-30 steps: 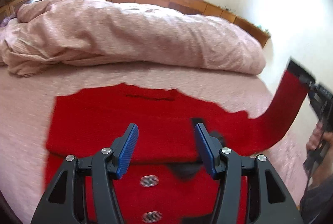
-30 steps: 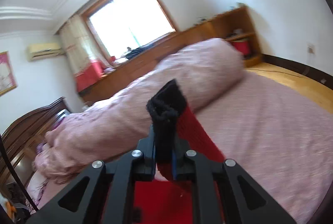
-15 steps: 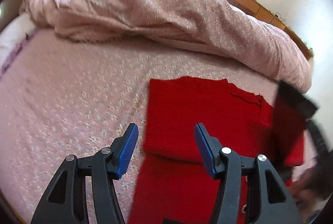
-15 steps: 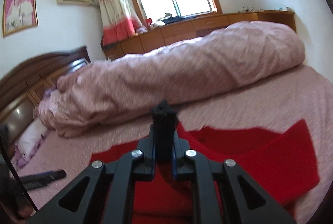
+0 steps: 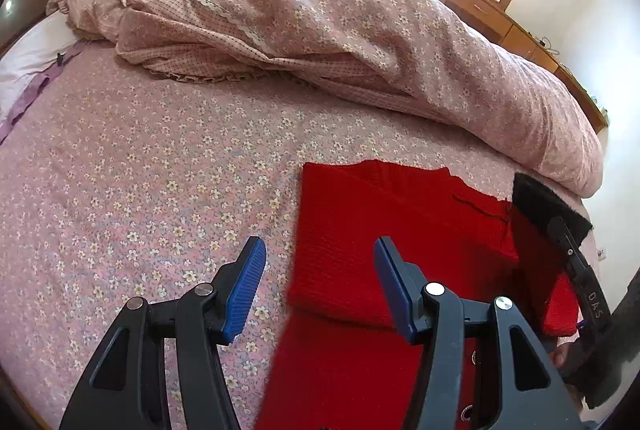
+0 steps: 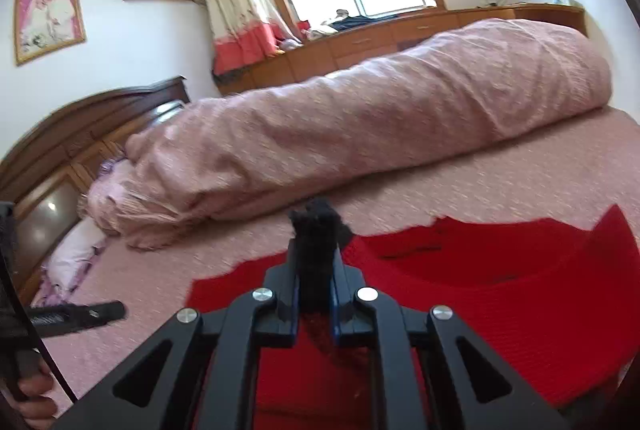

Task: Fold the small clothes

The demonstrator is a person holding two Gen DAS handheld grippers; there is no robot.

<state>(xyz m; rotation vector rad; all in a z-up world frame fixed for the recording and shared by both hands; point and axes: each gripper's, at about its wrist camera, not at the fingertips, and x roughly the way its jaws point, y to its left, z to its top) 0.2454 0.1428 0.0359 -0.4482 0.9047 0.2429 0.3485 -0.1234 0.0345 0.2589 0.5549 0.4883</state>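
A red knit sweater (image 5: 380,230) lies flat on the pink floral bed sheet (image 5: 160,190), its upper part folded over. My left gripper (image 5: 316,250) hangs open above the sweater's left edge, with nothing between its blue pads (image 5: 246,286). My right gripper (image 6: 316,250) is shut on the sleeve's black cuff (image 6: 318,218). It holds the red sleeve (image 6: 560,310) over the right side of the sweater body. In the left wrist view the cuff (image 5: 540,198) and right gripper (image 5: 560,226) show at the right edge. One left finger (image 6: 80,314) shows in the right wrist view.
A rolled pink duvet (image 5: 340,22) runs along the far side of the bed. A dark wooden headboard (image 6: 80,134) and a white pillow (image 6: 76,250) lie at the left. Wooden cabinets (image 6: 400,34) stand under the window. A hand (image 6: 32,398) grips the left tool.
The right gripper carried the sleeve from stretched out at the right to over the sweater body. The left gripper moved from above the sweater's middle to its left edge. Both are nearly still now.
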